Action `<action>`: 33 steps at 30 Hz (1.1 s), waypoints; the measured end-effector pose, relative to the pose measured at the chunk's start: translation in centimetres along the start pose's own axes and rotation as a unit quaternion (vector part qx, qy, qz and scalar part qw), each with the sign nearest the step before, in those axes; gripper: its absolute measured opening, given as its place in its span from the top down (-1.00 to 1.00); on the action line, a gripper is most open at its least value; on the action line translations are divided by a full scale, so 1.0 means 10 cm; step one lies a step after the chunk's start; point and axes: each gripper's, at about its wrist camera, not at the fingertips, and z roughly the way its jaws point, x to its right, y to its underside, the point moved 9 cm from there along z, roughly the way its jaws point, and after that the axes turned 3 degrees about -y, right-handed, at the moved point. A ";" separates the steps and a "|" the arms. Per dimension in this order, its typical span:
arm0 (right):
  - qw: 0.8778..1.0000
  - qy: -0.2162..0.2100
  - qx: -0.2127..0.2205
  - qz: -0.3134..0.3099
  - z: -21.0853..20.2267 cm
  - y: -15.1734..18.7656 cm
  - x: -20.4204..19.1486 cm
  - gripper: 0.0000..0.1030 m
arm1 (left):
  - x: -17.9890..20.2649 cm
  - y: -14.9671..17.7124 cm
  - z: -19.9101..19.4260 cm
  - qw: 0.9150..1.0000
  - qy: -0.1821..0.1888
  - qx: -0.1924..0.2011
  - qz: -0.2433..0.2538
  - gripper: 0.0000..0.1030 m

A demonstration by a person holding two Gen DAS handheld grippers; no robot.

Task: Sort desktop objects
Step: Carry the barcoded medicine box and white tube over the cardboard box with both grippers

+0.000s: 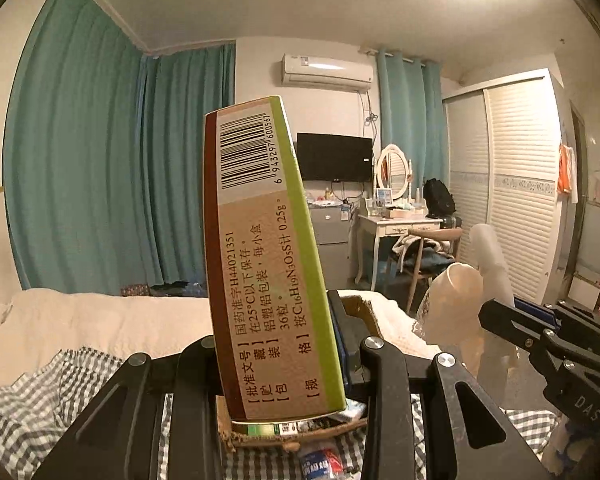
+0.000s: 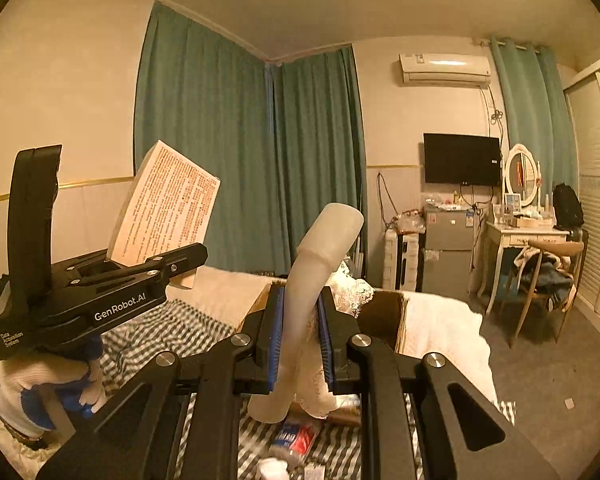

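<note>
You are carrying two items at once, both held up above the checked bedspread (image 2: pixel 204 332); your left gripper (image 1: pixel 276 360) is clamping an upright medicine box (image 1: pixel 260 264), your right gripper (image 2: pixel 298 340) is pinching a pale curved tube (image 2: pixel 320 264) between blue-padded fingers (image 2: pixel 275 340); next, by the look of it, you are needing to lower each into the open cardboard box (image 2: pixel 384 312) just beyond.

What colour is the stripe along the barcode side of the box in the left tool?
Lime green, on the medicine box; clearest in the left wrist view.
</note>
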 end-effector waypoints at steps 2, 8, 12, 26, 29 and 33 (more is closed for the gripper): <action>1.000 0.000 0.003 -0.004 0.05 -0.07 0.02 0.69 | -0.02 -0.03 0.08 1.000 -0.001 0.001 0.001 0.36; 1.000 0.000 0.009 -0.017 0.29 -0.23 0.05 0.70 | 0.00 0.05 0.42 1.000 0.004 -0.020 0.003 0.36; 1.000 0.003 0.005 -0.017 0.51 -0.26 0.13 0.70 | 0.01 0.24 0.69 0.999 0.009 -0.041 0.004 0.36; 0.998 0.004 -0.065 -0.004 1.50 0.30 0.49 0.70 | 0.13 0.98 1.74 0.990 0.025 -0.139 0.007 0.36; 0.997 0.004 -0.083 0.002 1.69 0.45 0.58 0.69 | 0.14 1.13 1.91 0.987 0.026 -0.156 0.006 0.36; 0.995 0.004 -0.104 0.007 1.90 0.66 0.69 0.69 | 0.20 1.29 2.08 0.984 0.030 -0.174 0.008 0.36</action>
